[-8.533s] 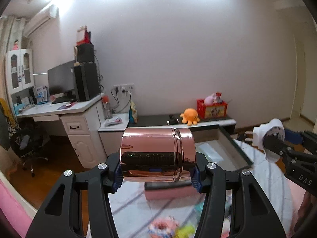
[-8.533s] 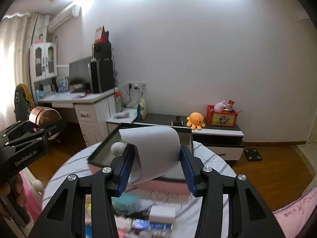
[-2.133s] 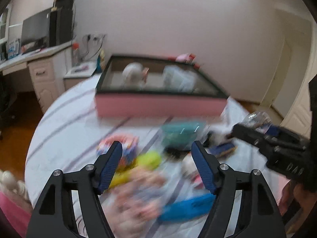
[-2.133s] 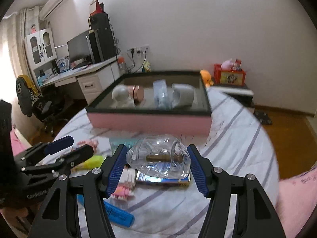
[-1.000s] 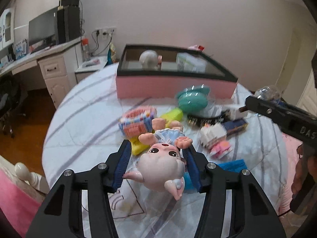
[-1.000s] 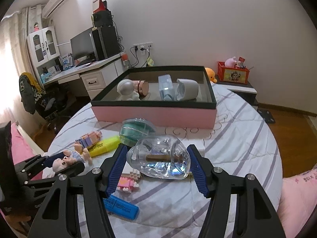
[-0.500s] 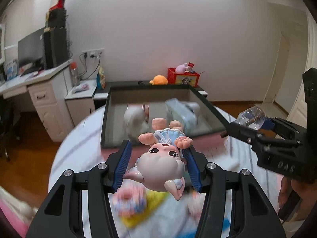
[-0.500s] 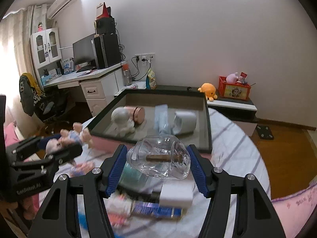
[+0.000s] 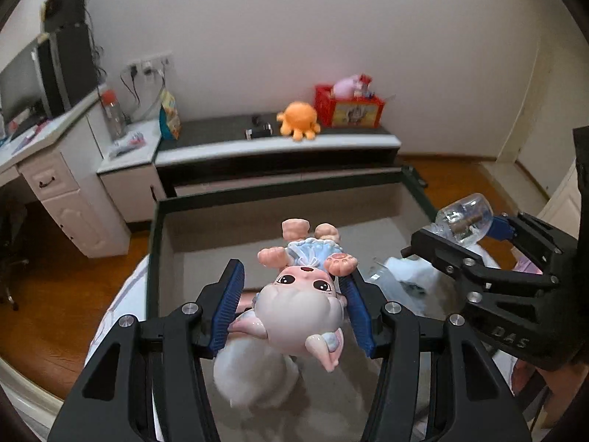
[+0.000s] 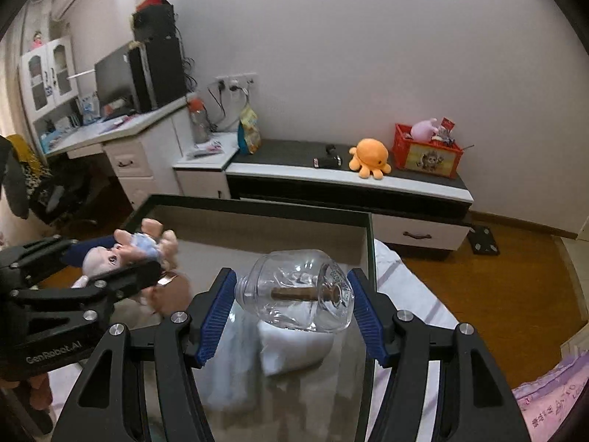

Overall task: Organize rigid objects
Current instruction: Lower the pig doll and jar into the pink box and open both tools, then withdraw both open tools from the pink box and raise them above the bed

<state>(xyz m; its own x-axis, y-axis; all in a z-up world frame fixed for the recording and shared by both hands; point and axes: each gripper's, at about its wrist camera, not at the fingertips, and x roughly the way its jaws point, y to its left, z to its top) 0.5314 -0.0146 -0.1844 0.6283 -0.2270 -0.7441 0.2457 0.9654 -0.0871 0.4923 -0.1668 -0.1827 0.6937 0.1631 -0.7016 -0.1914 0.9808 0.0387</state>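
My left gripper (image 9: pixel 294 304) is shut on a pink pig doll (image 9: pixel 300 294) in a blue dress, held upside down over the dark-rimmed box (image 9: pixel 154 243). Seen from the right wrist, the doll (image 10: pixel 125 248) hangs at the left, over the box's left half. My right gripper (image 10: pixel 292 311) is shut on a clear plastic bottle (image 10: pixel 294 291) with a brown stick inside, lying sideways above the box's right side (image 10: pixel 370 258). In the left wrist view the bottle (image 9: pixel 465 219) shows at the right. Blurred white things (image 9: pixel 254 372) lie on the box floor below.
Behind the box stands a low black-and-white cabinet (image 10: pixel 346 184) with an orange octopus plush (image 10: pixel 370 156) and a red crate (image 10: pixel 427 154). A white desk (image 10: pixel 110 136) with a monitor is at the left. Wooden floor (image 10: pixel 497 269) lies to the right, pink bedding (image 10: pixel 552 397) at the lower right.
Both grippers have travelled forward from over the cluttered table to above the box, each still holding its object. The loose toys on the table have dropped out of sight.
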